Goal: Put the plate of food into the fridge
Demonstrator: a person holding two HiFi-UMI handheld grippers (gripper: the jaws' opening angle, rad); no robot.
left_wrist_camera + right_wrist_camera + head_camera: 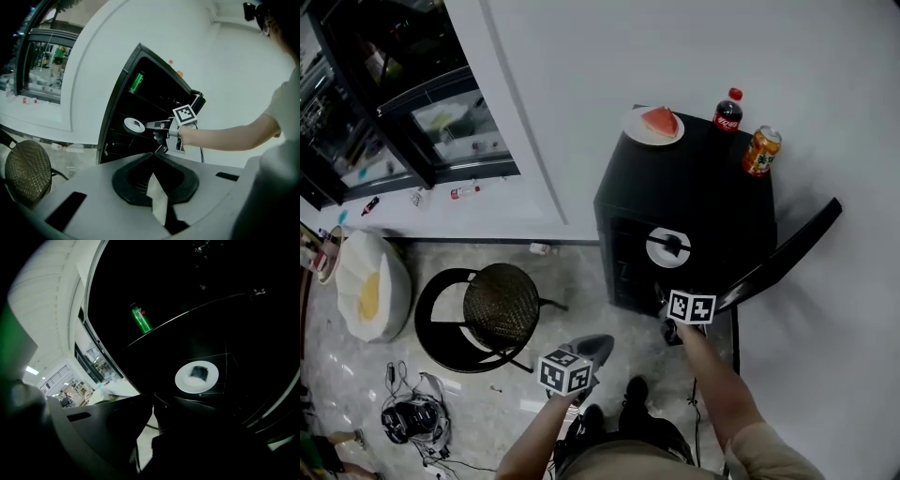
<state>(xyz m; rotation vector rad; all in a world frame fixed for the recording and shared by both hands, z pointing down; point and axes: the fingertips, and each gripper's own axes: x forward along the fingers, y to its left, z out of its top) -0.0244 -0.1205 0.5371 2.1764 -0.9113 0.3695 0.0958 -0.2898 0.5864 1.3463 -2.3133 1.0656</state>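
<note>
A white plate [668, 246] with a dark piece of food rests on a shelf inside the open black fridge [694, 187]. In the right gripper view the plate [197, 377] lies on a glass shelf, a little beyond my right gripper [152, 406], whose jaws are shut on nothing. From the left gripper view the plate [134, 125] shows just ahead of the right gripper [157, 126]. My left gripper [152, 154] is shut and empty, held low in front of the fridge. In the head view the right gripper [664, 296] is at the fridge opening and the left gripper [598, 345] hangs over the floor.
The fridge door [783, 253] swings open to the right. On the fridge top stand a plate with a watermelon slice [654, 124], a cola bottle [727, 111] and an orange can [761, 151]. A green can [142, 318] sits on the upper shelf. A round stool [492, 309] stands left.
</note>
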